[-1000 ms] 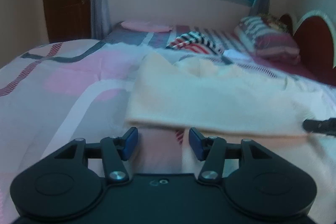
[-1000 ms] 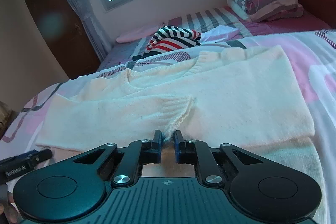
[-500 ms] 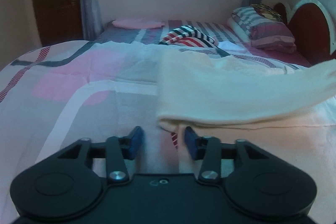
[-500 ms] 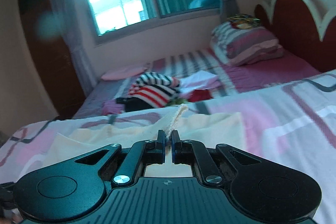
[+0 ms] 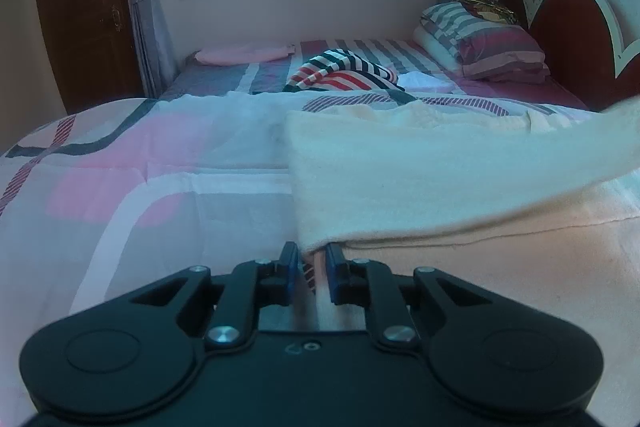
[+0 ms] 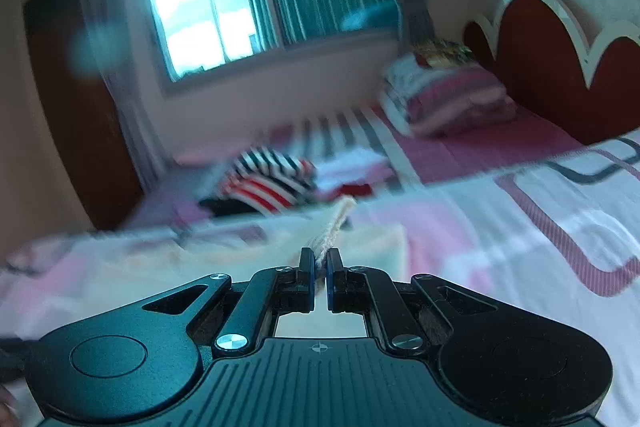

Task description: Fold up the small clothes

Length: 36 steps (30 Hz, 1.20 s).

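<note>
Right gripper is pinched tight on the ribbed cuff of the cream sweater, holding it up off the bed. Left gripper sits low at the sweater's near left corner, jaws just been closing, narrow now, the folded edge between the pads, though whether they bite I cannot tell. The sweater lies across the pink patterned bedspread, a striped garment far behind.

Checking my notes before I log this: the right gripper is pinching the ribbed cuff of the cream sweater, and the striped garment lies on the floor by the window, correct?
One thing is wrong: the striped garment lies on the far bed, not the floor, as the left wrist view shows. The right gripper does pinch the cream sweater cuff.
</note>
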{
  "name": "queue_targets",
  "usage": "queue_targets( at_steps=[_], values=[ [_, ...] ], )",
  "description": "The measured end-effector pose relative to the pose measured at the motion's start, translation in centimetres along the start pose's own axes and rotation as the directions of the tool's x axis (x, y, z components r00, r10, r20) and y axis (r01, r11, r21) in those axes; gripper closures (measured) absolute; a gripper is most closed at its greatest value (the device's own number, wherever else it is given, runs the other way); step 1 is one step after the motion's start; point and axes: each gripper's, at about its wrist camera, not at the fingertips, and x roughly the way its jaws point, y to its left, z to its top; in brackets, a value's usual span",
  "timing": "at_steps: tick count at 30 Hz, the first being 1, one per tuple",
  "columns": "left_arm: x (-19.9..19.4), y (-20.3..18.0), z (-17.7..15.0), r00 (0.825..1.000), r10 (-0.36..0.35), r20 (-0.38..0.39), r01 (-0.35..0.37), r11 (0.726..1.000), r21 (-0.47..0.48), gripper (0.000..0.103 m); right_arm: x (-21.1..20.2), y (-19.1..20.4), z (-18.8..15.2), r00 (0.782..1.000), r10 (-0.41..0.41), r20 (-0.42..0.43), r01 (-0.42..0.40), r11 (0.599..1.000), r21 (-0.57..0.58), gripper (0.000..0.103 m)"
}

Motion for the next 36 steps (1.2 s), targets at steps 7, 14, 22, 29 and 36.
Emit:
queue_targets(
  at_steps=[7, 14, 22, 29, 36],
  values=[
    [0.0, 0.1, -0.1, 1.000, -0.005, -0.003, 0.005, 1.000, -0.005, 0.091, 1.3, -1.9, -1.7, 0.998, 0.003, -0.067, 0.002, 0.997, 0.074, 0.098],
    [0.2, -0.1, -0.1, 1.000, 0.000, -0.011, 0.000, 1.000, 0.010, 0.091, 1.6, -2.3, -2.6, 0.995, -0.001, -0.098, 0.007, 0.998, 0.062, 0.098],
    [0.2, -0.4, 0.0, 1.000, -0.002, -0.026, 0.003, 0.999, 0.041, 0.087, 3.2, -2.9, -4.0, 0.988, -0.017, -0.157, 0.024, 0.999, 0.041, 0.098],
    [-3.6, -0.8, 2.5, 0.990, -0.056, 0.131, 0.054, 0.998, 0.023, 0.050, 0.2, -1.7, -3.0, 0.998, -0.048, -0.041, 0.048, 0.999, 0.009, 0.085],
    [1.5, -3.6, 1.8, 0.996, -0.086, -0.002, 0.086, 0.993, 0.081, 0.046, 3.9, 2.0, -5.3, 0.985, -0.006, -0.174, -0.016, 0.992, -0.125, 0.085]
  ],
)
